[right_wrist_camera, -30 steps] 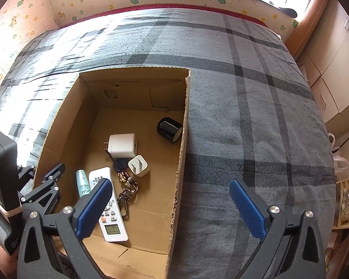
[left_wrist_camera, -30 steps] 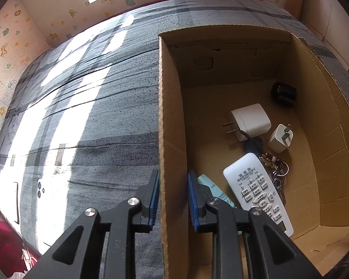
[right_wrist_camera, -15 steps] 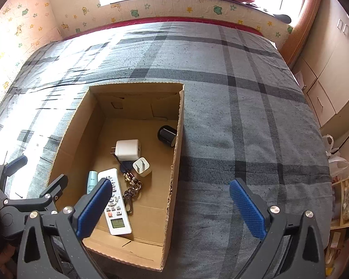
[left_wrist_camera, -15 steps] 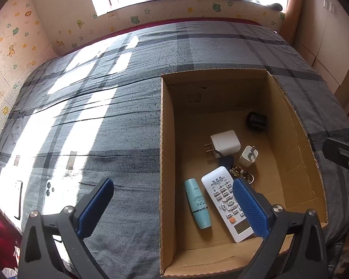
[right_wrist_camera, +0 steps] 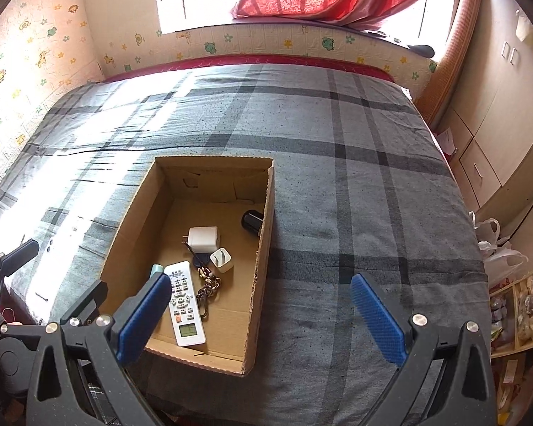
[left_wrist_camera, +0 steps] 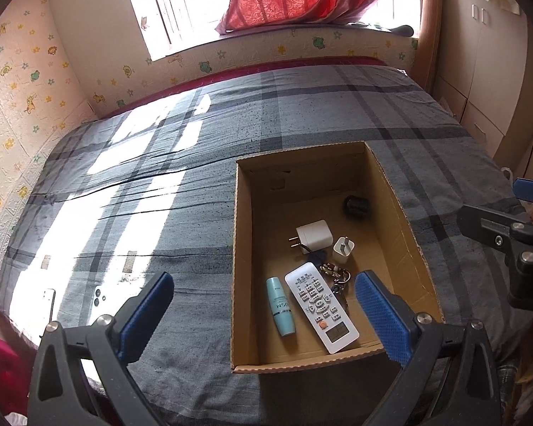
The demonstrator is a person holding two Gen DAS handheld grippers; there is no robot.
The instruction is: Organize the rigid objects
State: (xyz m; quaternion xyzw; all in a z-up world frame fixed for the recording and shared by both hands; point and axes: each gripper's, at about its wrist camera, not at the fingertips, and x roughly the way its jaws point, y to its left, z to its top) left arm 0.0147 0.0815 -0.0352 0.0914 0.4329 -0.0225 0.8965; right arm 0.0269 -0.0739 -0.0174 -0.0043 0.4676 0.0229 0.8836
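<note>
Your left claw [left_wrist_camera: 263, 305] and right claw [right_wrist_camera: 261, 314] both hang with blue pads spread wide, nothing between them. Below them the cardboard box [left_wrist_camera: 243, 248] sits on the grey plaid bed [right_wrist_camera: 337, 177], holding the white remote [left_wrist_camera: 319, 307], teal tube [left_wrist_camera: 280, 306], two white chargers, keys and a black cylinder [right_wrist_camera: 252, 222].

Left gripper [left_wrist_camera: 263, 316] hung wide open above the bed [left_wrist_camera: 195, 184], nothing between the blue pads. The cardboard box [left_wrist_camera: 243, 248] sat on the grey plaid cover, holding a white remote [left_wrist_camera: 321, 307], a teal tube [left_wrist_camera: 280, 307] right beside it, two white chargers [left_wrist_camera: 314, 236], some keys [left_wrist_camera: 335, 277] and a small black thing [left_wrist_camera: 355, 206] near the far end. Two phones [left_wrist_camera: 99, 296] lay in the sunlight at the bed's near left edge.
</note>
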